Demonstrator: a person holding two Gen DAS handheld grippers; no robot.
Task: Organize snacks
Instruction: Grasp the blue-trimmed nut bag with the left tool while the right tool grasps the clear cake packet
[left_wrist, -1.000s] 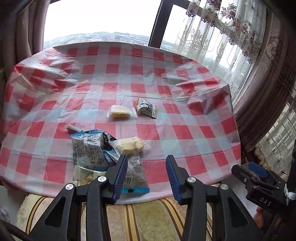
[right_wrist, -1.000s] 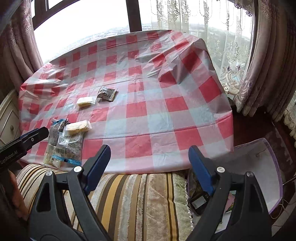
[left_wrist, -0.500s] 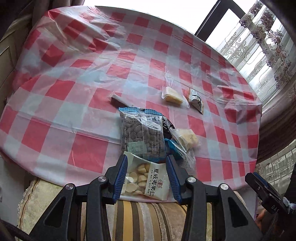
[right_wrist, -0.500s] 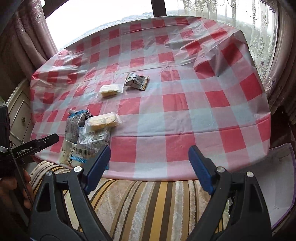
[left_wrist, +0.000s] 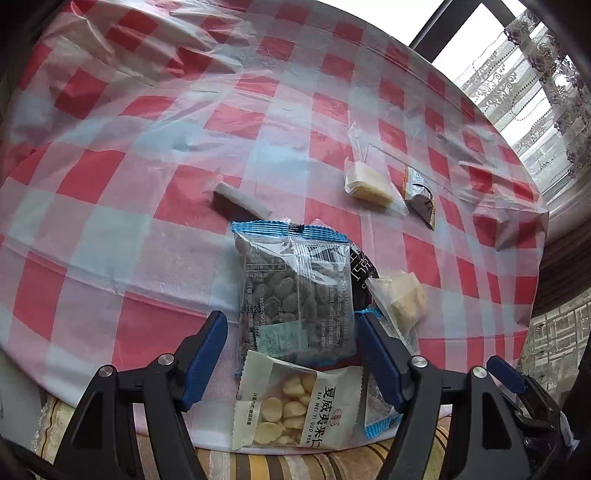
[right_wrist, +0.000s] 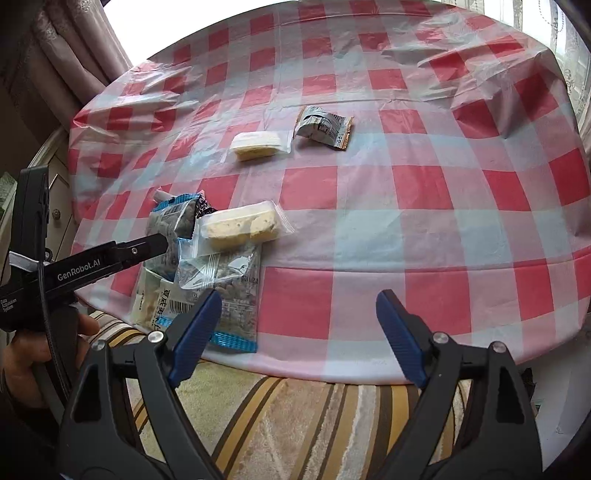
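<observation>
The left tool (left_wrist: 291, 354) hangs over the near edge of the worktop (left_wrist: 147, 229), its blue jaws apart and just having spread wider, clamped on nothing. Between and just beyond them lies the heap of snacks. Closest, straddling the worktop's edge, is a white nut packet (left_wrist: 295, 406) with pale kernels showing through its window; its printed characters run along the axis pointing away from the tool. Overlapping its far end is a clear bag of dark seeds (left_wrist: 295, 288) with a blue crimped seal, long axis also running away from the tool, seal at the far end. Off the right jaw a clear bag of yellow cake (left_wrist: 402, 299) leans on the heap. Farther out and to the right, apart from the heap, lie a second cake bag (left_wrist: 369, 184) and a small crumpled foil packet (left_wrist: 419, 195) side by side. A slim grey stick packet (left_wrist: 240, 201) lies ahead and left, its long axis slanting across the view.

The right tool (right_wrist: 295, 332) has its jaws wide apart with nothing between them, only the checked cloth ahead. From here the heap sits off the left jaw, and a second blue-sealed seed bag (right_wrist: 229, 295) under the cake bag shows fully, which the left view mostly hides. This view also shows the left tool from the side, a hand (right_wrist: 33, 354) gripping its handle, and a striped cushion (right_wrist: 295, 424) below the worktop edge.
</observation>
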